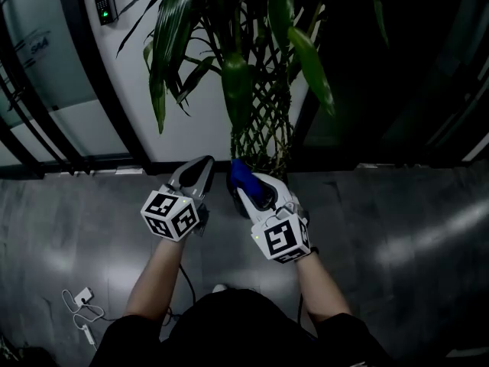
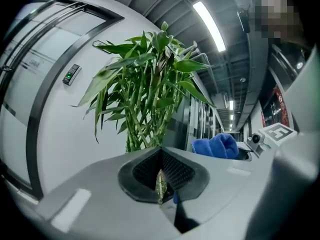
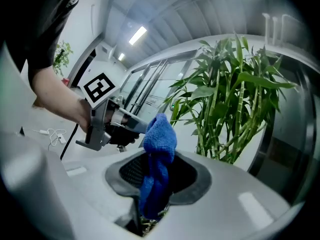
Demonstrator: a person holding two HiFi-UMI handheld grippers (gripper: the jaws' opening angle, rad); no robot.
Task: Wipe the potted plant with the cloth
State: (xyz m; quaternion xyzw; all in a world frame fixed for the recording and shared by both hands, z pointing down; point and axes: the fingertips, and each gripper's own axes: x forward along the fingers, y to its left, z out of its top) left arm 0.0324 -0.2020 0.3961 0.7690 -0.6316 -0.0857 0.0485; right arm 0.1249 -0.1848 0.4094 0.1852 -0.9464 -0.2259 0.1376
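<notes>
Now the right claw (image 1: 243, 176) is clamped on the blue cloth (image 3: 160, 134), a wad standing proud of its tips, while the left claw (image 1: 200, 167) sits beside it at 9 o'clock, jaws together on nothing. The potted plant (image 1: 256, 82) stands just ahead at 12 o'clock, against the wall (image 1: 191, 128). Wiping well likely means steadying a leaf from beneath with the empty claw and drawing the cloth toward its tip. Free floor (image 1: 397, 228) lies at 3 and 9 o'clock; the wall crowds the far side

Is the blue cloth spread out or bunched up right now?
Bunched up: the blue cloth is a crumpled wad pinched in the right gripper.
</notes>
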